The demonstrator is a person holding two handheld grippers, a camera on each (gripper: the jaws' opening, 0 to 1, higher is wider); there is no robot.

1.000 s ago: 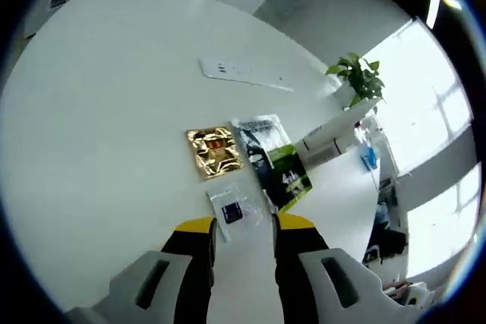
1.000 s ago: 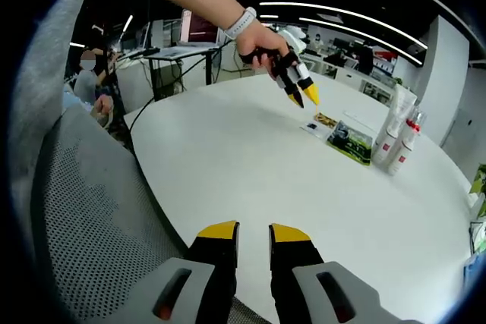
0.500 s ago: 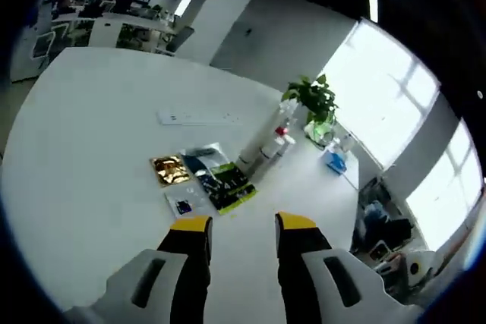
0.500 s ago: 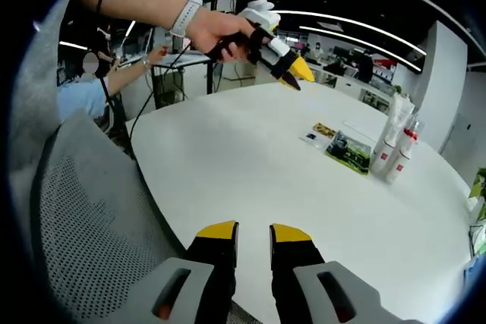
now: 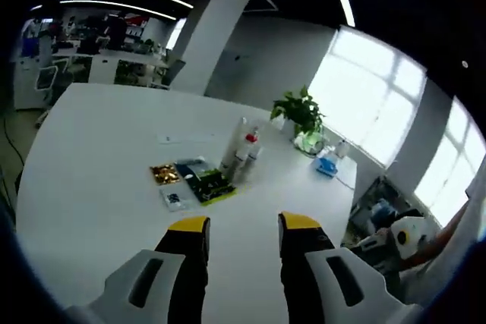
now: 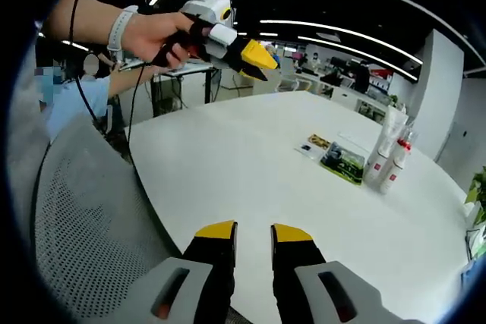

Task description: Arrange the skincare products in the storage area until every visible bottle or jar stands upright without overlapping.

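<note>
Both tongs empty: left gripper (image 5: 241, 224) hangs over the near part of the table with jaws apart, nothing between them; right gripper (image 6: 249, 231) likewise, jaws parted, low at the near edge beside the mesh chair (image 6: 83, 218). My left one also shows high above the table in the right gripper view, held in my hand (image 6: 156, 36), well clear of everything. White round table (image 5: 91, 149) carries the lot, clustered toward the far side. Tall white tube (image 5: 231, 144) and two smaller white bottles with red caps (image 6: 389, 163) stand upright, close together by the far edge; can't tell if they touch. Just beside them the flat stuff lies down: green-and-black packet (image 6: 342, 163), gold sachet (image 5: 164, 174), small clear sachet with a dark label (image 5: 174, 199). Packets look side by side, maybe slightly overlapping at the edges, too small to say. My read: bottles already upright, so that part looks done; the sachets are flat and not yet handled, and neither tong is near the group. If spacing needs fixing, that remains.
</note>
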